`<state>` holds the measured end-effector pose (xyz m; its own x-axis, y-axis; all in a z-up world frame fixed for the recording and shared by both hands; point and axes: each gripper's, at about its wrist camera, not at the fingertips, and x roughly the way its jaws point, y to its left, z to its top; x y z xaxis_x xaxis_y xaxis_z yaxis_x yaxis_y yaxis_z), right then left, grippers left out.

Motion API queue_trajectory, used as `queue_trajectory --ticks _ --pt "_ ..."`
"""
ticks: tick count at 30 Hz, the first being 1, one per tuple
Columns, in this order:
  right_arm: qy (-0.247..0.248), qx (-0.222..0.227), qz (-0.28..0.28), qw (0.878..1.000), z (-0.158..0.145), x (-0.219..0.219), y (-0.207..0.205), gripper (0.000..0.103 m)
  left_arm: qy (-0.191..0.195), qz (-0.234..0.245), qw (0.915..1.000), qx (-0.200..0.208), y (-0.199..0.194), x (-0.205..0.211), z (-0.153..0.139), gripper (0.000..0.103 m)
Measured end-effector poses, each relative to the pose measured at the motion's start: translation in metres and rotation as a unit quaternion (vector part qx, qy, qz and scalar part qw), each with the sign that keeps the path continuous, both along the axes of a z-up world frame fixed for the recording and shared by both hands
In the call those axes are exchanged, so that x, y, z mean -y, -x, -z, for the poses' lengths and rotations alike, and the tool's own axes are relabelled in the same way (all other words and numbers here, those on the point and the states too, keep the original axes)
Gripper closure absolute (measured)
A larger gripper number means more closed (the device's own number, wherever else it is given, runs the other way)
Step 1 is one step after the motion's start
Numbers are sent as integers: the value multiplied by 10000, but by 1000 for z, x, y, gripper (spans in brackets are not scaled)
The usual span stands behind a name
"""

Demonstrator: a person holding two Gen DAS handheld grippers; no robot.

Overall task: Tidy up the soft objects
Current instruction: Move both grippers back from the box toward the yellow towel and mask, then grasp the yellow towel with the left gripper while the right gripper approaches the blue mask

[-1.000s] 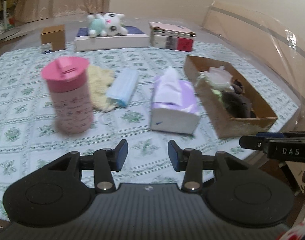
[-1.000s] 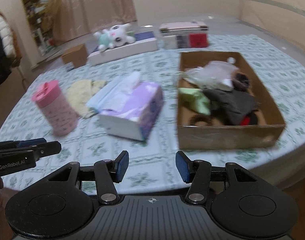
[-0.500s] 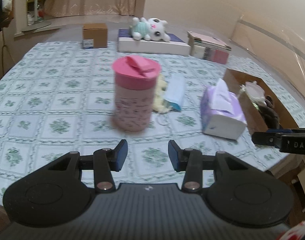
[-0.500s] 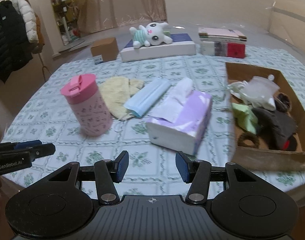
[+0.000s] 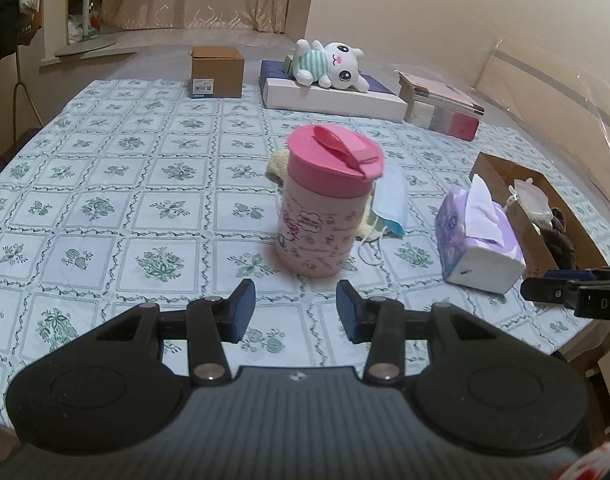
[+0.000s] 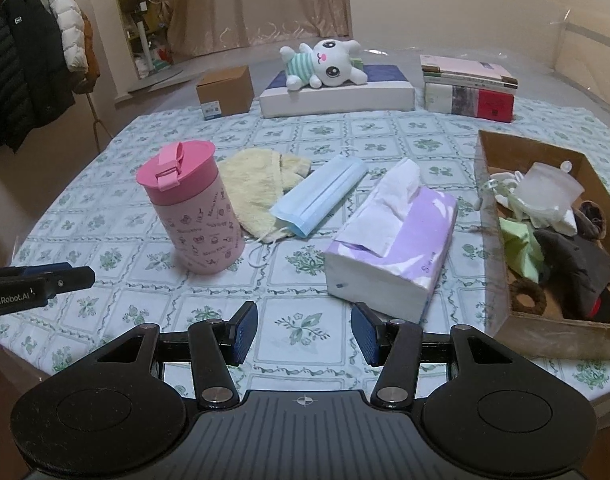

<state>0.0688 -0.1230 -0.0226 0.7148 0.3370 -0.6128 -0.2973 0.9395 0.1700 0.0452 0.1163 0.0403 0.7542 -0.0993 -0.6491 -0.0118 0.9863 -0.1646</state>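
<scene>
A yellow cloth [image 6: 257, 188], a blue face mask [image 6: 319, 194] and a purple tissue pack [image 6: 393, 244] lie mid-table. A white plush bunny [image 6: 325, 65] lies on a flat box at the back. A cardboard box [image 6: 489, 184] at the right holds several soft items. My left gripper [image 5: 295, 310] is open and empty, just in front of the pink cup [image 5: 329, 204]. My right gripper [image 6: 304, 330] is open and empty, near the table's front edge before the tissue pack. In the left wrist view the cup hides most of the cloth [image 5: 279, 162].
The pink cup [image 6: 193, 206] stands left of the cloth. A small brown carton [image 6: 225, 92], a white flat box [image 6: 337, 98] and stacked books [image 6: 469, 88] line the back. Coats hang at the far left [image 6: 21, 64].
Both views have swung left. The pink cup now sits centred before my left gripper. The cardboard box has shifted to the right edge. Both grippers stay open.
</scene>
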Motion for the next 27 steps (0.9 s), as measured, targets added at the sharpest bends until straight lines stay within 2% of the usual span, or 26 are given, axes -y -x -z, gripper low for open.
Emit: queue_trajectory --ticks 8,13,16,19,22,24,27 --pt "114 89 -99 9998 -7 -4 -17 51 -116 257 9996 -3 -22 -32 -8 63" --pt "424 277 -597 9969 -12 -5 -35 51 -507 916 9943 222 -47 -56 -13 63" --pt "712 375 -922 9925 -14 -6 -51 51 -904 1348 9858 418 -67 -70 -16 63" --pt "994 444 -1309 9854 -16 -7 -70 51 -1335 1846 9717 631 -91 -82 -16 63" --pt "1265 561 -1756 9747 -18 -8 -92 51 -1663 2430 9524 785 -120 -92 -14 63" --pt "1418 602 -2016 9673 -19 -8 -106 51 -1932 2839 9351 870 -138 -93 -10 63" --pt "1652 705 -2373 9547 -20 -11 -130 51 -2121 3421 9100 993 -165 -89 -1 63"
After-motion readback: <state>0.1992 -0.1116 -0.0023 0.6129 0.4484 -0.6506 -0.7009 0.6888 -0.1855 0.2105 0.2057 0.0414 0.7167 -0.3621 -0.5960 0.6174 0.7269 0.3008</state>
